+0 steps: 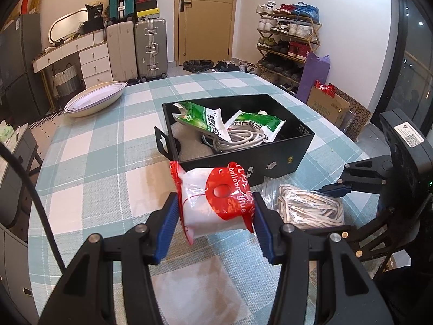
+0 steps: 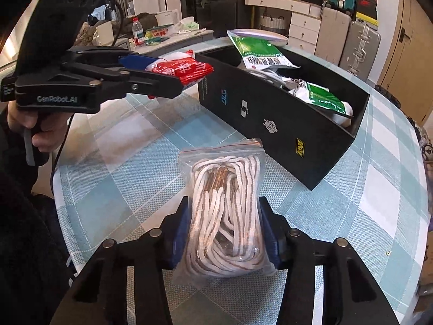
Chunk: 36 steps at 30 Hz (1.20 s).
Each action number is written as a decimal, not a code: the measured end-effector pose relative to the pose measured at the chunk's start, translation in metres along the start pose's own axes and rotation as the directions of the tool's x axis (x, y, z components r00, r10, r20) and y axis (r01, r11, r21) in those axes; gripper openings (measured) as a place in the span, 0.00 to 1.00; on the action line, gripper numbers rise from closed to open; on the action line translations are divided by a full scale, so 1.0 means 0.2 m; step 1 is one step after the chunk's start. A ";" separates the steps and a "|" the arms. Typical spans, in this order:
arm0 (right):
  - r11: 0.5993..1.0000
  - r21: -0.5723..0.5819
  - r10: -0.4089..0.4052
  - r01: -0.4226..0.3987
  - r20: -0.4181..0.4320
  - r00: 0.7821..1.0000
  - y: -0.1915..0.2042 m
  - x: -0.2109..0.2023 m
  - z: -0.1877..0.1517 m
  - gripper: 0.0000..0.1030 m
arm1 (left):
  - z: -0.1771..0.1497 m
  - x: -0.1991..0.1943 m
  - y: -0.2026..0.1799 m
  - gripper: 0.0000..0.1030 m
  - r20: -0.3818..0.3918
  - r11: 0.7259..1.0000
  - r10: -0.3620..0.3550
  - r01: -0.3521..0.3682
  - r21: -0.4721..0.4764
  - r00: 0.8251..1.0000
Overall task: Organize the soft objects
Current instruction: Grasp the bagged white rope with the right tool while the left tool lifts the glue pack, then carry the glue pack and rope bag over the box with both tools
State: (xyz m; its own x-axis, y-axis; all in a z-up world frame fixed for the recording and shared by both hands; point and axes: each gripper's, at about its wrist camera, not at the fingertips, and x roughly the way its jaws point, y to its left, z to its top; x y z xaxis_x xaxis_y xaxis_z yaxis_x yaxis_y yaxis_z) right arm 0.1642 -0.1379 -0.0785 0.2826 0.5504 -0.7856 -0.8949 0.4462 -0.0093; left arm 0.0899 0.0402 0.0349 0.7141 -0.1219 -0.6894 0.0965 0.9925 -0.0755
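Open black cardboard box (image 1: 273,159) on the checked teal-white tablecloth (image 1: 89,146) holds two crinkly green-white plastic packets (image 1: 200,119) over a coiled grey cable (image 1: 238,136). Left gripper (image 1: 215,216) pinches a soft white pouch with glossy red wrapper (image 1: 213,205), lifted just in front of the box's near wall. Right gripper (image 2: 224,233) is clamped on a clear zip bag of bundled white-brown cord (image 2: 227,216) lying on the cloth beside the box, long axis along the fingers, zip end toward the box.
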 end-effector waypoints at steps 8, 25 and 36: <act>1.000 0.005 -0.022 0.022 0.062 0.998 0.02 -0.11 0.00 0.46 | 0.01 -0.06 -0.02 0.50 0.052 1.000 0.007 -0.008 0.017 0.999; 0.978 0.209 -0.070 0.009 0.288 0.955 -0.13 -0.37 0.08 0.46 | 0.08 -0.16 -0.01 0.50 0.145 1.000 0.019 -0.016 -0.019 0.989; 0.954 0.298 -0.129 0.020 0.353 0.927 -0.22 -0.46 0.20 0.46 | 0.16 -0.17 -0.03 0.50 0.171 1.000 0.018 -0.019 0.002 0.985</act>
State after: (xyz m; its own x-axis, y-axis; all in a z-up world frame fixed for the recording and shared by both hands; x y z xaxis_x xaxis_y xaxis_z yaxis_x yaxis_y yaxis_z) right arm 0.1913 -0.1804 0.0179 0.4996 0.7011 -0.5088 -0.7454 0.6471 0.1598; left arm 0.0874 0.0378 0.0808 0.8238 -0.1039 -0.5572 0.0840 0.9946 -0.0613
